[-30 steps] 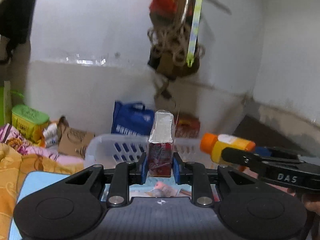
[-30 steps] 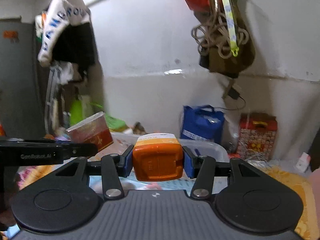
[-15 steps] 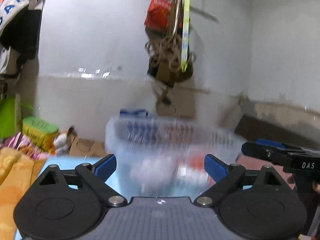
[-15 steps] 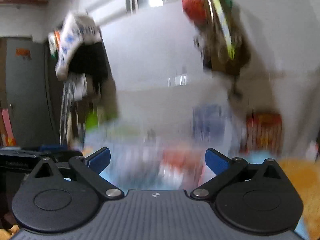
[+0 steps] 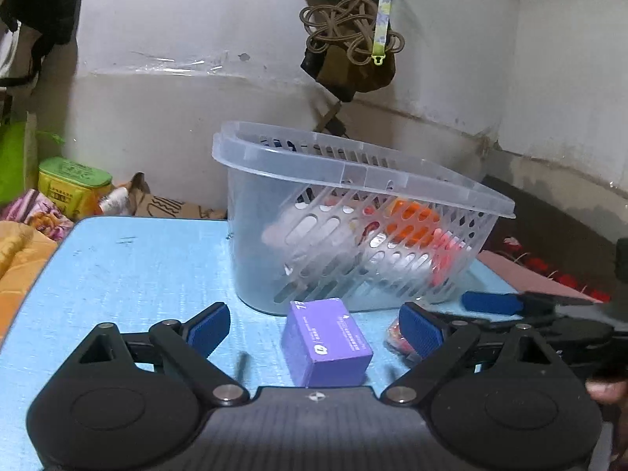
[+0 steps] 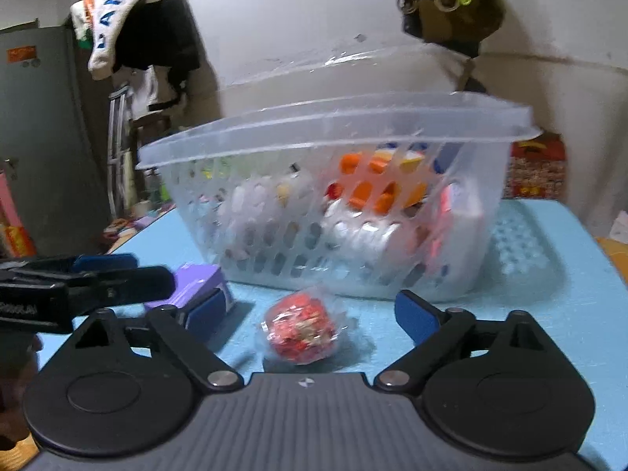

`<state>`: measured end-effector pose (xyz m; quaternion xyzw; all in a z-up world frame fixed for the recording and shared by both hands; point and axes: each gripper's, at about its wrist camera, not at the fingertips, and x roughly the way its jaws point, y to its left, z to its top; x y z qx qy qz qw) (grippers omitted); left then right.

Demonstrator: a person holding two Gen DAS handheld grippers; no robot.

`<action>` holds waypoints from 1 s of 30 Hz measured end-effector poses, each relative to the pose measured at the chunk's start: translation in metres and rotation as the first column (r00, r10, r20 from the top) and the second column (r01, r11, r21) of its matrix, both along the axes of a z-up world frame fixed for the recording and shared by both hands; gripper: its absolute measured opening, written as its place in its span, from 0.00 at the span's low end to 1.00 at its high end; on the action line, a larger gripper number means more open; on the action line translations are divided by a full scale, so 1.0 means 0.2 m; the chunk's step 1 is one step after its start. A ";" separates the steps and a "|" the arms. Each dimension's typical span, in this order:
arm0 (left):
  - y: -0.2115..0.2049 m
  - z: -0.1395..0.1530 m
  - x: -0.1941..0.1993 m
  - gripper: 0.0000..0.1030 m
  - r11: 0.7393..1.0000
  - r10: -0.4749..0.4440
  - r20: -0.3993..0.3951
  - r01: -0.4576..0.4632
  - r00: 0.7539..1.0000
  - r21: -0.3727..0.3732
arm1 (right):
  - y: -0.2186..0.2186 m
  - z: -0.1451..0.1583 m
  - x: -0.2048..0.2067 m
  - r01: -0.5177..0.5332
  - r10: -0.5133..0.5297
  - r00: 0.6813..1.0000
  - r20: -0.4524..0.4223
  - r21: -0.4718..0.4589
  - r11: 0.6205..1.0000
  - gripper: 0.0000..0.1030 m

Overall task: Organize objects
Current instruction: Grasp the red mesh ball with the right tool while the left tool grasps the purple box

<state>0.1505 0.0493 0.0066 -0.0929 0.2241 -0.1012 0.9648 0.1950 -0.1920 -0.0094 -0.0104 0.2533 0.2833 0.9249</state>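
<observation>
jaws: both spread, empty | purple box (image 5: 327, 339): 1 | red packet (image 6: 302, 329): 1 | basket (image 5: 353, 168): 1

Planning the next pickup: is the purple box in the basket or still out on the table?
Out. The purple box lies on the blue table in front of the clear basket, between the open left gripper's fingers.

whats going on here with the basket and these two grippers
A person is sorting small items into a clear basket on a blue table. Both grippers are open and empty: the left gripper frames a purple box, the right gripper a red wrapped snack. Neither is grasped yet.
</observation>
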 end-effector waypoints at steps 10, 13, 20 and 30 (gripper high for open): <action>-0.04 -0.03 0.02 0.92 0.996 -0.027 -0.003 0.027 1.000 0.085 | -0.10 -0.02 0.01 0.009 -0.008 1.000 -0.014 0.028 1.000 0.45; -0.08 -0.03 0.03 0.92 0.992 -0.028 -0.008 0.028 1.000 0.124 | -0.14 -0.02 0.02 0.021 -0.021 1.000 -0.002 0.035 0.999 0.45; -0.21 -0.05 0.06 0.89 0.966 0.025 -0.053 -0.011 0.998 0.258 | -0.13 -0.01 -0.01 -0.008 0.007 1.000 0.027 0.039 0.999 0.45; -0.20 -0.06 0.04 0.47 0.971 0.006 -0.054 0.007 0.998 0.237 | -0.10 -0.01 -0.05 -0.001 -0.002 0.995 0.099 0.032 0.999 0.45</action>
